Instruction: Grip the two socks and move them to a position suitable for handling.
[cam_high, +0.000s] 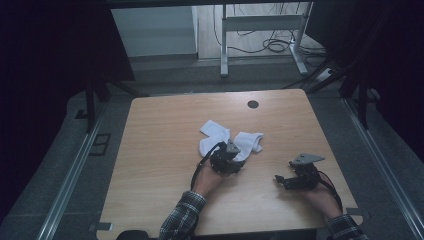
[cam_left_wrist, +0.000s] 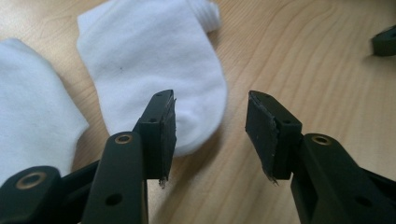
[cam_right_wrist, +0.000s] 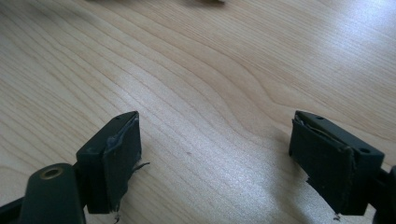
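While the left tongs (cam_high: 234, 156) hover at the near edge of two white socks on the bench (cam_high: 160, 150), their jaws stand partly apart with nothing between them. In the left gripper view the nearer sock (cam_left_wrist: 149, 70) lies just ahead at about eleven o'clock, its rounded end beside the left fingertip (cam_left_wrist: 163, 130), its long axis running away towards twelve o'clock. The second sock (cam_left_wrist: 32, 116) lies at nine o'clock, just beside the first. The left hand is plainly the nearer one. The right tongs (cam_high: 281, 180) rest well apart at four o'clock from the socks, jaws wide and empty over bare wood.
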